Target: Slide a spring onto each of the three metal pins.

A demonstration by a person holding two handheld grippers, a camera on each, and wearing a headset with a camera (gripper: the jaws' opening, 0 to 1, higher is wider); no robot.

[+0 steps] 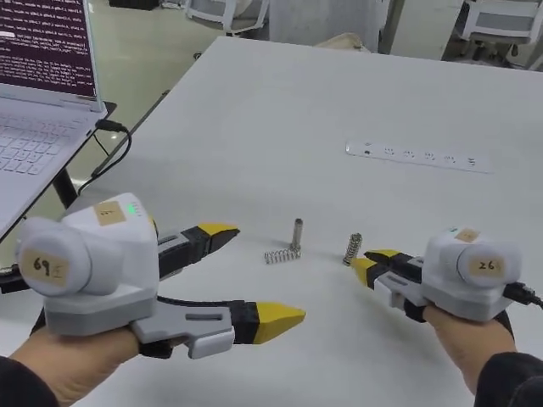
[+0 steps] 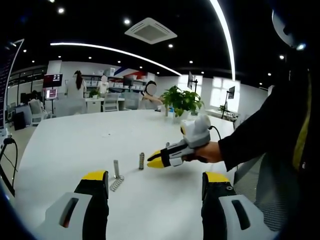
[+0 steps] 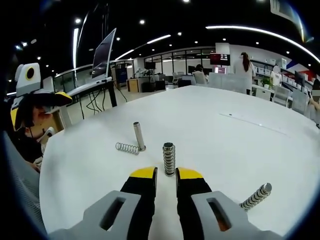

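Note:
A bare metal pin (image 1: 297, 235) stands upright mid-table with a loose spring (image 1: 282, 255) lying at its foot. To its right stands a second pin wearing a spring (image 1: 352, 248). My right gripper (image 1: 366, 261) sits just behind that sprung pin (image 3: 169, 158), jaws drawn together to a narrow slit with nothing between them. A third pin with a spring on it (image 3: 255, 196) lies flat to the right of that gripper. My left gripper (image 1: 253, 273) is wide open near the table's front, a short way left of the bare pin (image 2: 116, 168) and the loose spring (image 2: 117, 183).
An open laptop (image 1: 38, 93) with a black cable (image 1: 114, 144) stands on a stand off the table's left edge. A white power strip (image 1: 420, 157) lies at the back right. Bare white table (image 1: 254, 127) stretches behind the pins.

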